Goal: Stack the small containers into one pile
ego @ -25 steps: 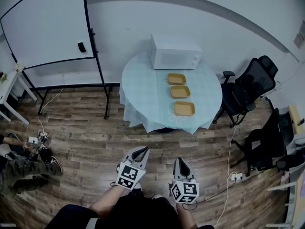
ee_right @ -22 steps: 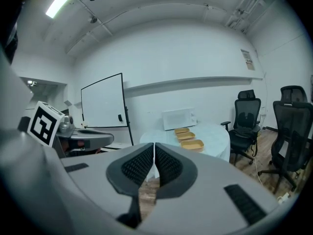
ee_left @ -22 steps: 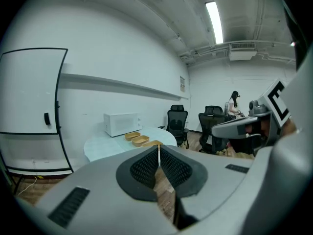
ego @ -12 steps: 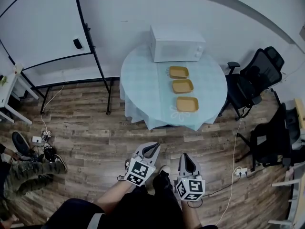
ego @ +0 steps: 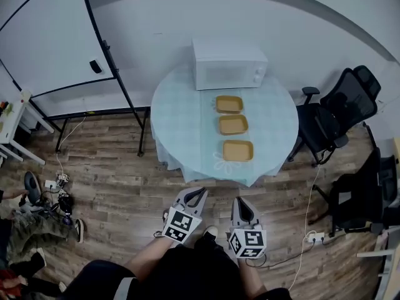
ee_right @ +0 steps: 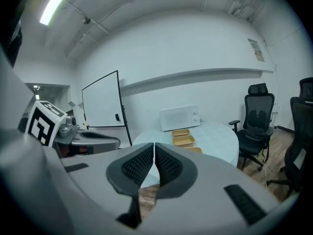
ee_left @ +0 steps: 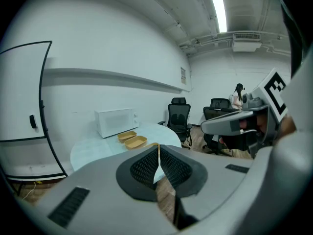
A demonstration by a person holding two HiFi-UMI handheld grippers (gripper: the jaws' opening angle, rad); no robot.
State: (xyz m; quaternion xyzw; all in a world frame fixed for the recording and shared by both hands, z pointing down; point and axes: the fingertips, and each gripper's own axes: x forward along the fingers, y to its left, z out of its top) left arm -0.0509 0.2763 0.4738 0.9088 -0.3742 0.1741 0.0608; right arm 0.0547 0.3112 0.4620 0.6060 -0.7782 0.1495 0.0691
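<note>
Approach step, I judge: the left tool and right tool are both closed on nothing, over the wood floor, well short of the round table. There three shallow tan containers — matte, rounded rectangles — lie in a row, apart. Next a tool must open and take one by its rim.

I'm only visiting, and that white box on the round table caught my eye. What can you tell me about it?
It is a white microwave oven, a box with a smooth shell, probably painted metal. It stands upright at the far edge of the round table, on its pale blue cloth, close to the wall. Its door faces the room and looks shut, with controls at its right-hand end. The nearest tan container lies before it, not touching.
</note>
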